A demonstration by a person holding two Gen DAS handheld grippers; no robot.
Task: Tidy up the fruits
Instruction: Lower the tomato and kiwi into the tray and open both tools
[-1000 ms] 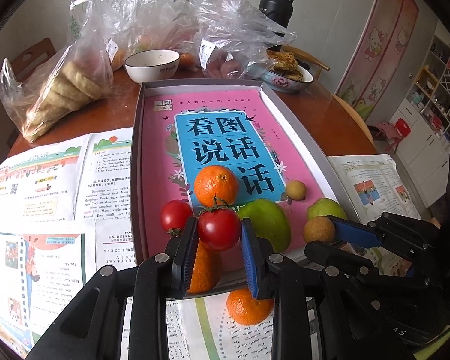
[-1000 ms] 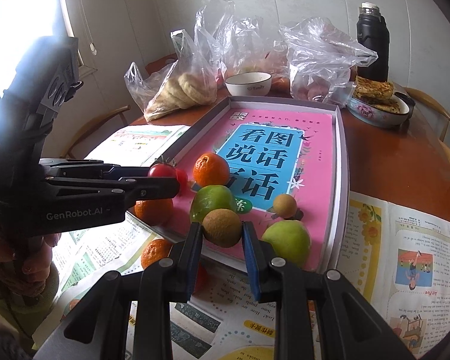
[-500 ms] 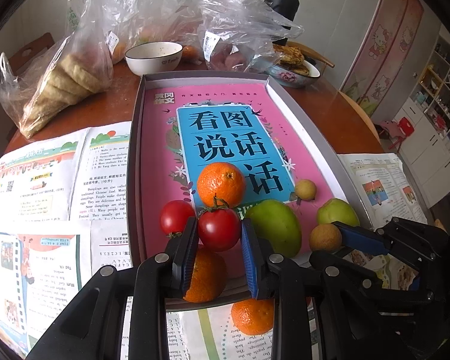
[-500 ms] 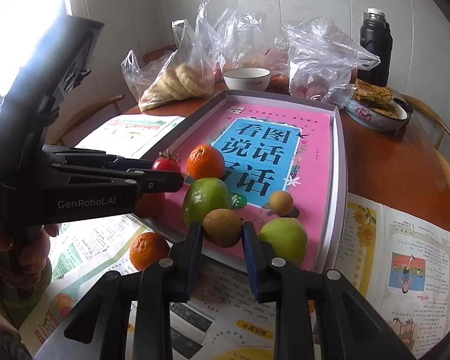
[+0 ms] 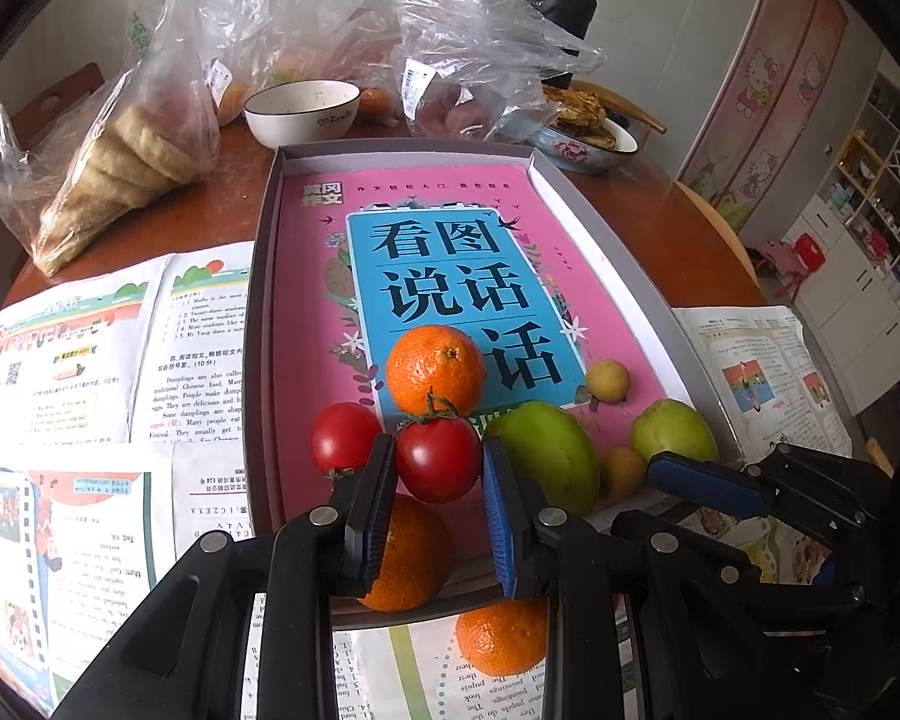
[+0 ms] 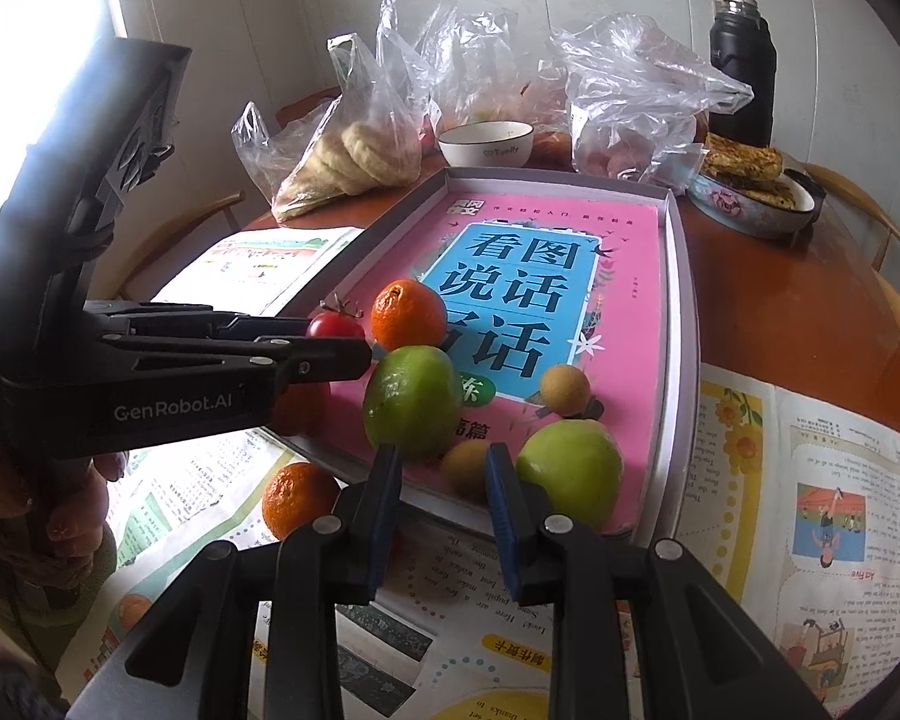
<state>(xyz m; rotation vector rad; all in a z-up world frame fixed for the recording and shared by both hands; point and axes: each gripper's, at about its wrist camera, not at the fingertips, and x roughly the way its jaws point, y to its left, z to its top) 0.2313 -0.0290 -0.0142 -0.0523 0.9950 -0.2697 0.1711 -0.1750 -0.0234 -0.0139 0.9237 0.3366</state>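
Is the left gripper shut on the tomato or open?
Shut on it: the left gripper pads press both sides of the tomato, held above the tray.

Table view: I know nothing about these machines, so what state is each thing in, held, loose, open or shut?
Left gripper: fingers shut on the tomato.
Tomato: clamped between those fingers.
Right gripper: fingers apart, gripping nothing.
Brown fruit: loose in the box, at the right gripper's tips.
Box: open, fruit lying inside.
White bowl: upright, looks empty.
Flask: upright, cap on.
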